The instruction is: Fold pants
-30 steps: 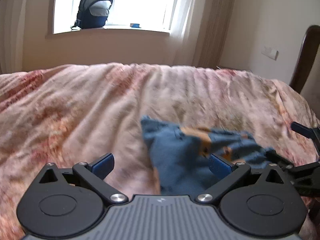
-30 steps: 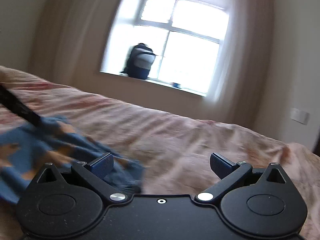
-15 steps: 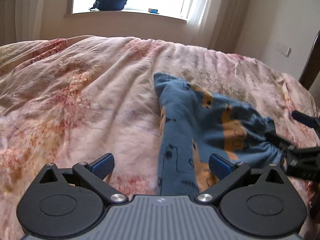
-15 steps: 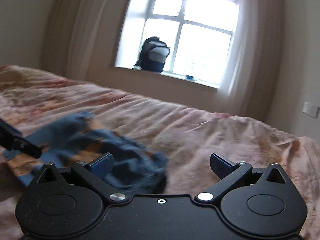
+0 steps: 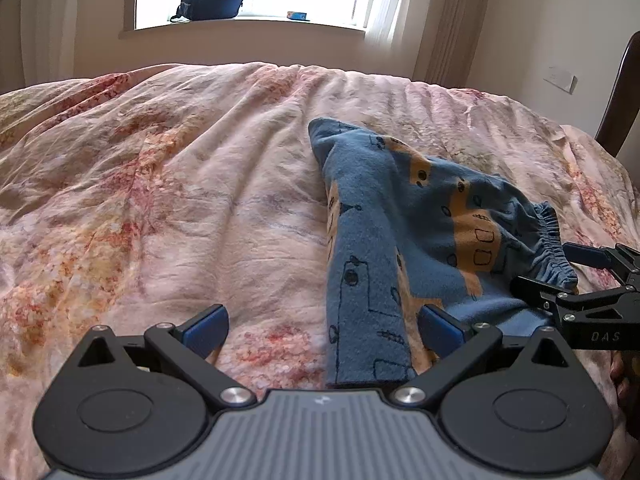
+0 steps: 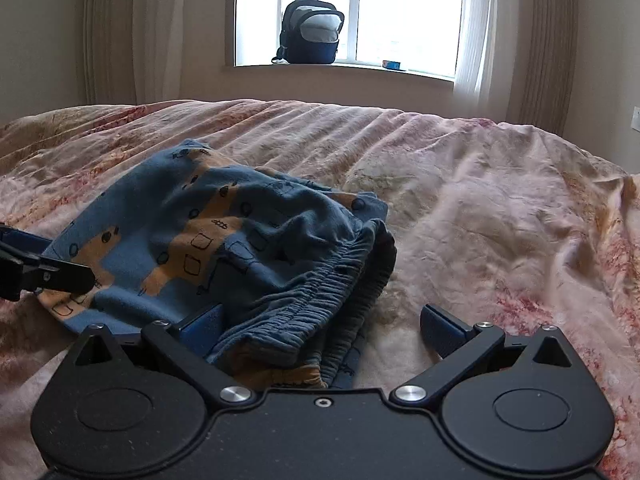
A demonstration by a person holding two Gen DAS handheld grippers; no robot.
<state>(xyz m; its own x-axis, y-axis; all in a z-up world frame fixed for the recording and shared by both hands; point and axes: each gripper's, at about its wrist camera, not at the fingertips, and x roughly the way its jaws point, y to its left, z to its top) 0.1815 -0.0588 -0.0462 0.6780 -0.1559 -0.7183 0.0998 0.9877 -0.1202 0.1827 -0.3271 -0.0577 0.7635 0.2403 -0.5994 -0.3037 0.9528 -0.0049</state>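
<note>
Pants (image 5: 404,240) of soft blue fleece with orange patches lie crumpled on the wrinkled pink floral duvet (image 5: 180,200), gathered elastic waistband (image 6: 320,292) bunched nearest the right gripper (image 6: 320,330). Both it and the left gripper (image 5: 324,326) are spread wide, grasping nothing, the cloth lying between their blue pads.

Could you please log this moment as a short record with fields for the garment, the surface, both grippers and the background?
garment: blue pants with orange print, bunched, elastic waistband toward the right gripper
surface: pink floral bedspread
left gripper: open, at the leg end
right gripper: open, at the waistband
background: backpack on windowsill
</note>
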